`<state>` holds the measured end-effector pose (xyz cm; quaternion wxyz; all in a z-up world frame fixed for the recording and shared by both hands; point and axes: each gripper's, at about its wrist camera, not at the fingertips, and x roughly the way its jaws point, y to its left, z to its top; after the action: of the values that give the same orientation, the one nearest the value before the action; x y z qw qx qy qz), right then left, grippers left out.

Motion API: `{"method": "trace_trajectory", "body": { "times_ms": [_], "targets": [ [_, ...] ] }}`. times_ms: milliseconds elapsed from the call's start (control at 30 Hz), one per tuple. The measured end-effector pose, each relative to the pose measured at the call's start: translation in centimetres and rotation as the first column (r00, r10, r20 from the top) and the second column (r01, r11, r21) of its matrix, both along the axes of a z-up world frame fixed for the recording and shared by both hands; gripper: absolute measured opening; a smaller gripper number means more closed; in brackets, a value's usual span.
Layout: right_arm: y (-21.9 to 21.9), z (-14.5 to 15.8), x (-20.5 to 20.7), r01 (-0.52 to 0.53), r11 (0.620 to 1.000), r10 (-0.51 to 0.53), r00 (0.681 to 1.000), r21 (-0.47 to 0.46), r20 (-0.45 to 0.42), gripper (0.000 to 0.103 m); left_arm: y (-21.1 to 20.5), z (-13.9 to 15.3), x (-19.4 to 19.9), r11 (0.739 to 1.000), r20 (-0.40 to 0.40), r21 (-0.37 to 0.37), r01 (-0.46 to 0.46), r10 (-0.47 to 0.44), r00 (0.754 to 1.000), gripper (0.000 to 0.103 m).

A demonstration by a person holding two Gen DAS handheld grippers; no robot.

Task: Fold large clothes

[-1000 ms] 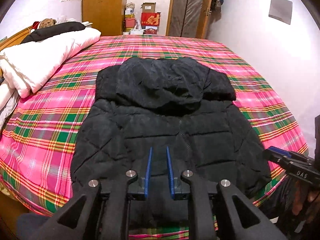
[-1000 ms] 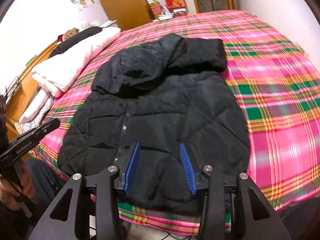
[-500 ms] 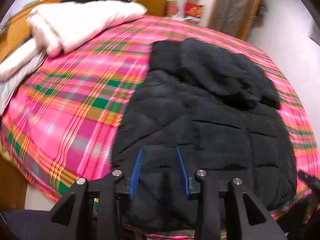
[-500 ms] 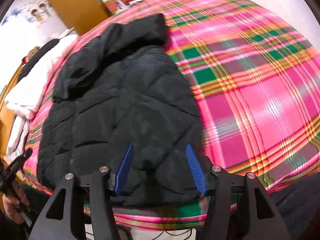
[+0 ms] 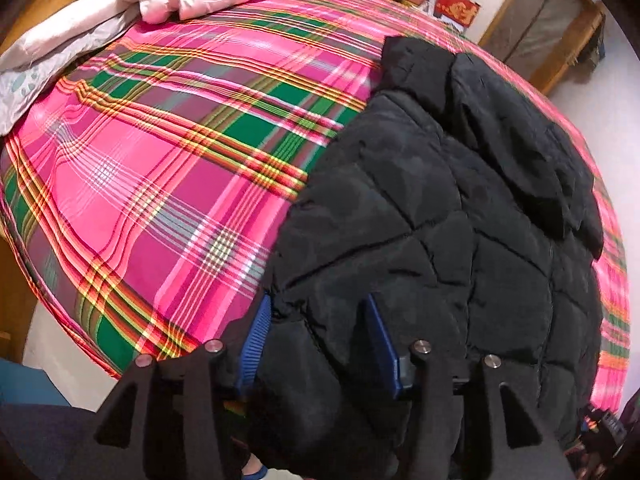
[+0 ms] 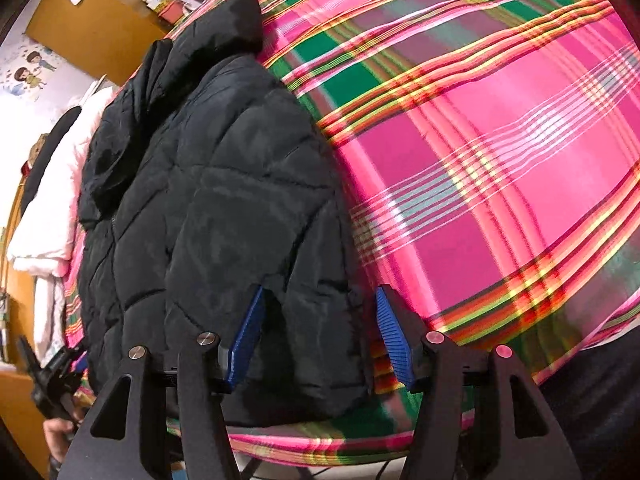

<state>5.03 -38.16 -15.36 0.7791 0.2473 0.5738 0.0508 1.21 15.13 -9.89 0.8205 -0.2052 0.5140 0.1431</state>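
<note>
The black jacket's [image 5: 440, 216] hem is hidden behind both tools.

Your left gripper [image 5: 316, 330] now stands lower and off toward the jacket's [image 5: 440, 240] left hem corner, where a second ago it faced the jacket's middle; its jaws are opening, and the corner lies between the blue pads [image 5: 256, 328] without being pressed. Your right gripper [image 6: 320, 332] has likewise dropped and swung to the right hem corner; its jaws stand wider than before, with the corner between them and the plaid bedspread [image 6: 500, 160] just outside the right jaw.
</note>
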Motion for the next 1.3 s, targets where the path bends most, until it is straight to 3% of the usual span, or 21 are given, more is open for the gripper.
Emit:
{"method": "trace_trajectory", "body": {
  "times_ms": [333,367,467,500,533,633,800,1067,1300],
  "targets": [
    [1.1,-1.0,0.6,-0.066,0.997,0.066,0.998,-0.030,-0.014,0.060,-0.8,-1.8,0.8,0.999,-0.071,0.020,0.033,-0.032,0.997,0.060],
    [1.2,-0.9,0.6,-0.077,0.996,0.076,0.997,-0.039,-0.007,0.055,-1.1,-1.8,0.9,0.998,-0.076,0.036,0.042,-0.039,0.996,0.060],
    [1.8,-0.2,0.6,-0.100,0.995,0.100,0.995,-0.027,0.022,0.029,-1.9,-1.4,1.0,0.995,-0.069,0.050,0.082,-0.078,0.995,0.043],
    [1.9,0.0,0.5,-0.104,0.994,0.105,0.994,-0.024,0.035,0.025,-2.0,-1.2,0.9,0.995,-0.061,0.047,0.086,-0.083,0.995,0.034],
    [2.0,0.3,0.5,-0.107,0.994,0.108,0.993,-0.019,0.043,0.021,-2.0,-1.0,0.9,0.996,-0.049,0.039,0.086,-0.084,0.995,0.026],
    [1.8,1.1,0.3,-0.100,0.995,0.100,0.992,0.009,0.072,0.016,-1.8,0.2,0.4,0.997,0.013,-0.005,0.080,-0.080,0.997,0.018],
    [1.2,4.1,-0.7,-0.105,0.988,0.084,0.981,0.109,0.174,0.013,-1.3,3.4,-0.8,0.991,0.145,-0.100,0.092,-0.077,0.986,0.016],
    [2.2,10.2,-1.3,-0.144,0.973,0.083,0.946,0.178,0.313,0.012,0.5,10.5,-1.9,0.973,0.351,-0.179,0.147,-0.077,0.933,0.014],
    [1.3,13.6,-3.0,-0.158,0.967,0.075,0.927,0.201,0.369,0.011,2.3,13.3,-4.3,0.959,0.432,-0.232,0.162,-0.048,0.901,0.013]
  ]
}}
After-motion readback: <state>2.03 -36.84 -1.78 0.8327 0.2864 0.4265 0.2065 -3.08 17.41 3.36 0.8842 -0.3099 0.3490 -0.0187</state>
